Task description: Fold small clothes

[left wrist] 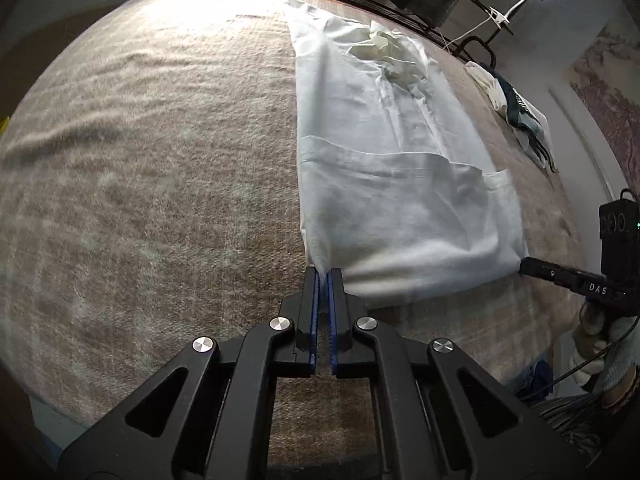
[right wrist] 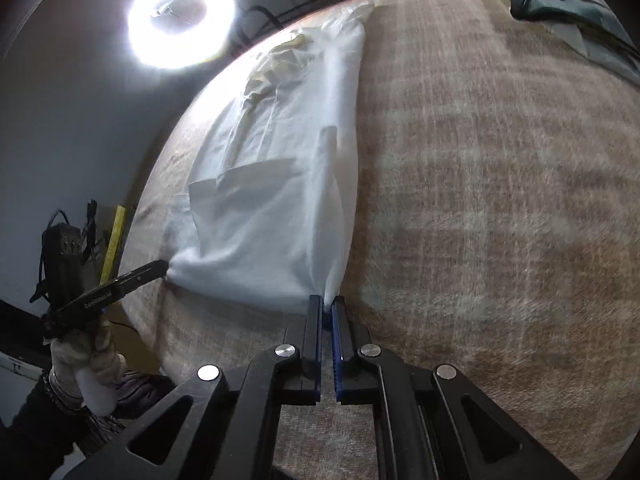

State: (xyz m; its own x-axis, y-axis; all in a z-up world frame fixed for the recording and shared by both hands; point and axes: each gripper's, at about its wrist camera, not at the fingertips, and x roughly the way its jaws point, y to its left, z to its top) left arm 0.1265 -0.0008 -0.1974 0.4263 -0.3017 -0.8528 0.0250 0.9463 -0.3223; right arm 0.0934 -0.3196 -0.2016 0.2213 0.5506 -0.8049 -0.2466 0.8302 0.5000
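Both claws, the left claw [left wrist: 324,274] and the right claw [right wrist: 328,300], were clamped on the near corners of the white garment [left wrist: 400,184] lying lengthwise on the blanket-covered counter [left wrist: 160,160], likely to keep that edge taut for folding away.

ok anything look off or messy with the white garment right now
Mostly tidy: the white garment lies long and flat on the beige cloth-covered table, each near corner pinched by the left gripper and right gripper. The odd spot is the far end, where a crumpled cream patch is bunched up, not smoothed.
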